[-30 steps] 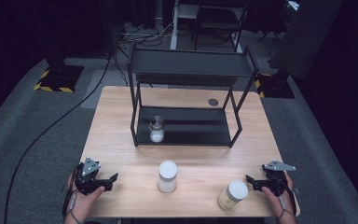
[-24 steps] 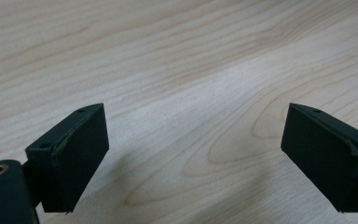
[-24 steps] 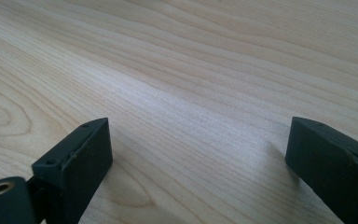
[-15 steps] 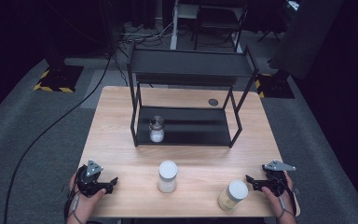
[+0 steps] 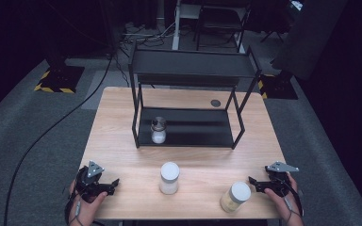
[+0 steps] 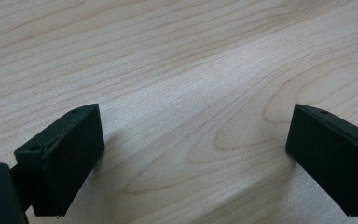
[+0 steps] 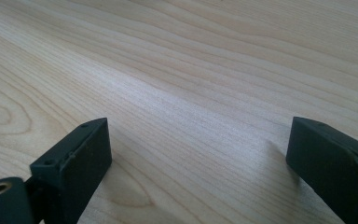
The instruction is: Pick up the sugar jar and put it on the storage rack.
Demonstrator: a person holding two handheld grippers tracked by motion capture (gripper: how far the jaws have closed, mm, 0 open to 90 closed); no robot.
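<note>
My left gripper (image 5: 113,185) rests on the wooden table (image 5: 122,117) at the front left, in a person's hand. Its jaws (image 6: 193,116) have just been opening and stand wide apart over bare wood, nothing between them. At the front right my right gripper (image 5: 254,184) is open too, its jaws (image 7: 198,123) framing only table top. A white-lidded jar (image 5: 169,178) stands between the two grippers. A second white-lidded jar with pale yellow contents (image 5: 235,197) stands just left of the right gripper.
A black two-level metal rack (image 5: 193,63) stands on the far half of the table. A small glass jar (image 5: 158,130) with white contents sits on its lower shelf at the left. A dark round disc (image 5: 215,102) lies behind the rack. Cables trail over the grey floor.
</note>
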